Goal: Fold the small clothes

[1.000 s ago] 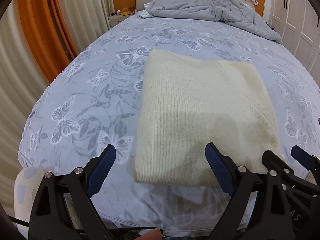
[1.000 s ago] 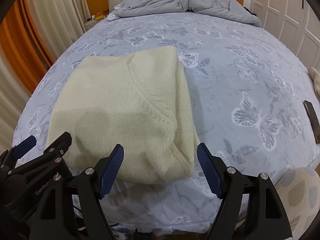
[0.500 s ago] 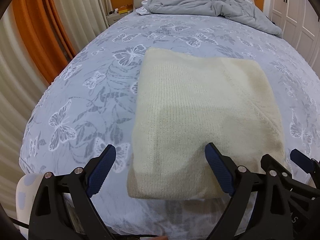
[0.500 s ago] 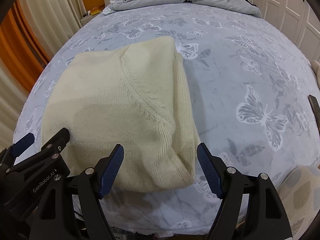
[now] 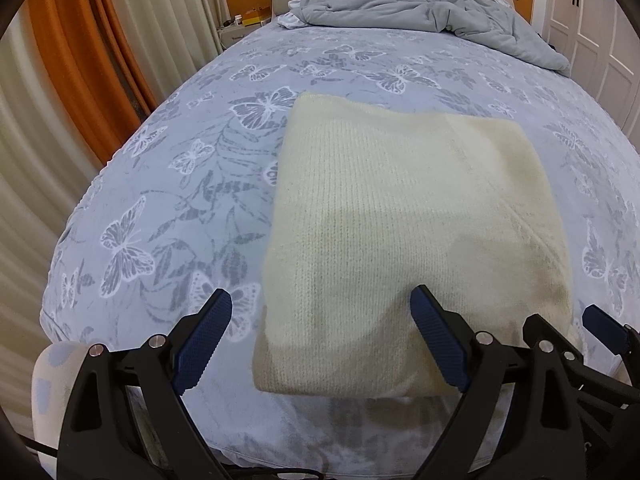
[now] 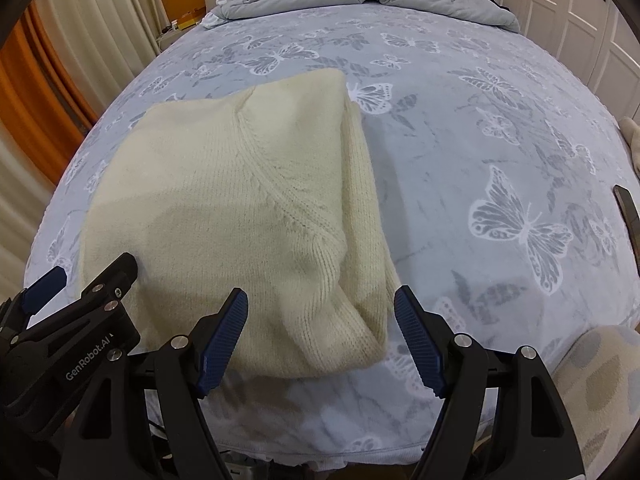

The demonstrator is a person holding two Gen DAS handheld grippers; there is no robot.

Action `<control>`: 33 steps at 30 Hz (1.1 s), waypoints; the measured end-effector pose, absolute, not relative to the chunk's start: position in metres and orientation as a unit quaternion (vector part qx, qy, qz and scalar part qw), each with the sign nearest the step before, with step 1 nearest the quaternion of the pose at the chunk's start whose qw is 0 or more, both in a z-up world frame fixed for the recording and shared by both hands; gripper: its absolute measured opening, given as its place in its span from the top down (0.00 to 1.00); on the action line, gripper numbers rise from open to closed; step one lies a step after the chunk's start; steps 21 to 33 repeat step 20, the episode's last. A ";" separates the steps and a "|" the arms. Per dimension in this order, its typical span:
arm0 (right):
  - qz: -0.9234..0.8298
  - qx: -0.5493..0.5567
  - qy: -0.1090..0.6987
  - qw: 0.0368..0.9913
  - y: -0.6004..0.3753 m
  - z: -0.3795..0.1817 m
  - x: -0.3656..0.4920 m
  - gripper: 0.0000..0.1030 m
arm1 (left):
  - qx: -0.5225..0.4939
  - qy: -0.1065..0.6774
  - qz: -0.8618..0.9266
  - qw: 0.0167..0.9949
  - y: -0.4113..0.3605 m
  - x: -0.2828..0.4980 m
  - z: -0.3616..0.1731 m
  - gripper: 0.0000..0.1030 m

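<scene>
A cream knitted sweater [image 5: 400, 232] lies folded into a rectangle on the blue butterfly bedsheet [image 5: 180, 184], near the foot edge of the bed. It also shows in the right wrist view [image 6: 240, 208], with a folded edge along its right side. My left gripper [image 5: 320, 340] is open and empty, over the sweater's near left corner. My right gripper [image 6: 320, 338] is open and empty, over the sweater's near right corner. The two grippers are side by side, each seeing the other at its frame edge.
A crumpled grey duvet [image 5: 420, 12] lies at the head of the bed. Orange and cream curtains [image 5: 80, 60] hang on the left. White wardrobe doors [image 6: 580, 12] stand on the right. A dark flat object [image 6: 628, 216] lies on the sheet at far right.
Both grippers have moved forward and closer to the sweater's near edge, which now lies between their open fingers. The sweater has not moved.
</scene>
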State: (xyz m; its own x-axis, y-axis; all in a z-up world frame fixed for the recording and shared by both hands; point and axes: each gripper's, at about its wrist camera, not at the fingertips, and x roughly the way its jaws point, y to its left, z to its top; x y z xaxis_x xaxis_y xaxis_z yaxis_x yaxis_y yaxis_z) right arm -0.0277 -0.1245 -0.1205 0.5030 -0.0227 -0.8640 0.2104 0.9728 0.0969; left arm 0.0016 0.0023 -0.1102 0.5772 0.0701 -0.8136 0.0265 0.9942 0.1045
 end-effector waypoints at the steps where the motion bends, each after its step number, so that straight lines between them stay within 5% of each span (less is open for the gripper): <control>1: -0.068 0.095 0.494 0.861 -0.124 -0.119 -0.029 0.29 | 0.053 0.461 0.013 0.886 0.002 0.001 -0.110 0.14; 33: -0.075 0.086 0.502 0.857 -0.123 -0.097 -0.047 0.29 | 0.063 0.481 0.000 0.874 0.004 -0.016 -0.094 0.15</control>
